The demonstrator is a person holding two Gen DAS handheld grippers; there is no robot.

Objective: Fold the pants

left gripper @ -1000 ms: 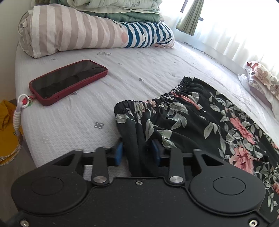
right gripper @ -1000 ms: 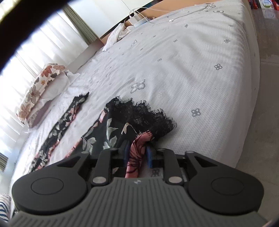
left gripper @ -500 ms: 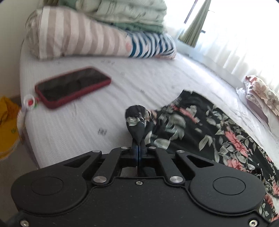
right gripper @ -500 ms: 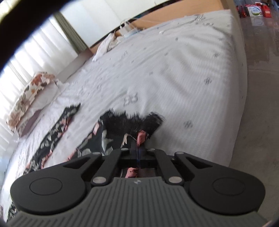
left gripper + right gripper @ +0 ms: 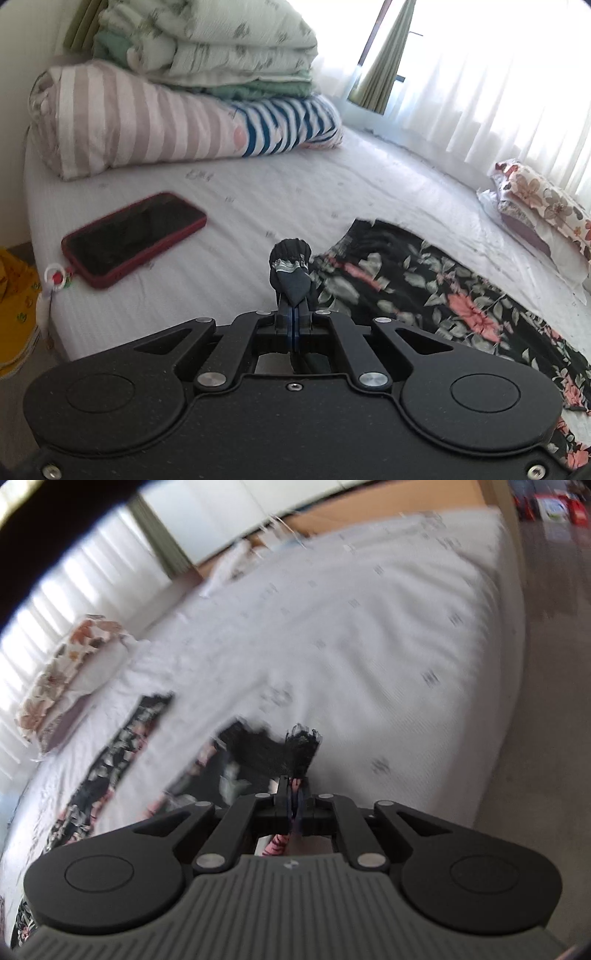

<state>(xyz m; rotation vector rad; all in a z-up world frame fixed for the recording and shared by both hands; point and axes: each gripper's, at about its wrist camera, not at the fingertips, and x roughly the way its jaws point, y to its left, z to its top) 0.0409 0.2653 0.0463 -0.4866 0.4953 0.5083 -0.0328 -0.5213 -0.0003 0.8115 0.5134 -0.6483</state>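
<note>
Black floral pants (image 5: 424, 291) lie spread on the white bed (image 5: 288, 192). My left gripper (image 5: 292, 314) is shut on the near corner of the elastic waistband (image 5: 290, 258), which bunches above the jaws, lifted off the bed. In the right wrist view my right gripper (image 5: 294, 794) is shut on the near leg's hem with its black lace trim (image 5: 301, 749), also raised. The pants' other leg (image 5: 122, 742) lies flat on the bed to the left. This view is motion-blurred.
A red-cased phone (image 5: 133, 236) lies on the bed left of the waistband. Striped pillows (image 5: 147, 122) and folded quilts (image 5: 210, 48) are stacked at the head. A floral pillow (image 5: 543, 210) sits by the curtains. The bed edge and floor (image 5: 546, 738) are to the right.
Both grippers closed on the fabric, left on the waistband corner, right on the lace hem, and lifted it off the bed. Both cameras rose and tilted upward.
</note>
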